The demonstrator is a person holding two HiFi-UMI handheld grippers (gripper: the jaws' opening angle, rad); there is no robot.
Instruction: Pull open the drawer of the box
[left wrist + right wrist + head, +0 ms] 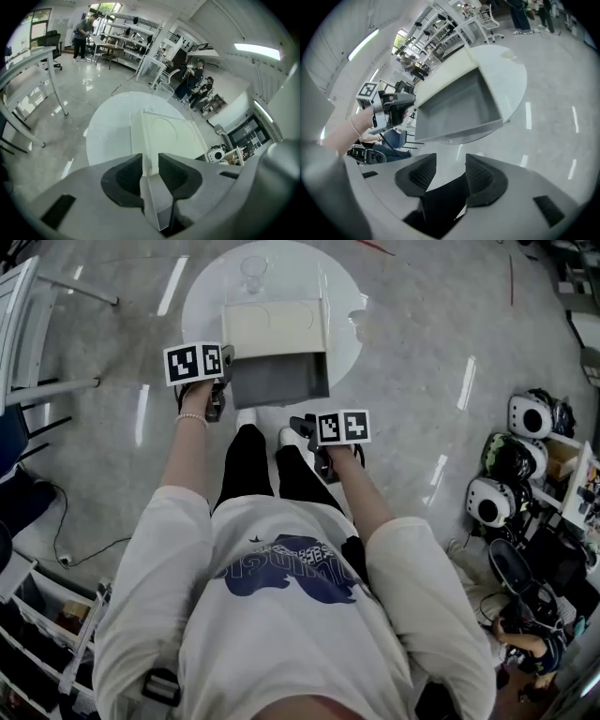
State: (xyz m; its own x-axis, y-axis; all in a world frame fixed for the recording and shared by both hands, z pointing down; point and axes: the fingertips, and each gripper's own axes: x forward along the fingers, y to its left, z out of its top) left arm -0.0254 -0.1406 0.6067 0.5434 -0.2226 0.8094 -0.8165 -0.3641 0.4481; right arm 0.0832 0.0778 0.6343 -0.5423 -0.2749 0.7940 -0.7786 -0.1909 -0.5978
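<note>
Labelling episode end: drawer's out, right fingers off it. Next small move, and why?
Probably open the left gripper and let go of the box. The drawer is already pulled far out of the box on the round table. The right gripper is open and clear of it. Only the left fingers, which appear clamped on the box's edge, hold anything.

1. The left arm (186, 460) reaches forward and down, its wrist straight.
2. The left gripper (150, 171) points steeply down, its jaws clamped on a corner edge of the box (164, 133).
3. The right arm (367, 498) is stretched forward, its hand nearer the body than the left one.
4. The right gripper (451, 171) tilts downward, its jaws apart with nothing between them.
</note>
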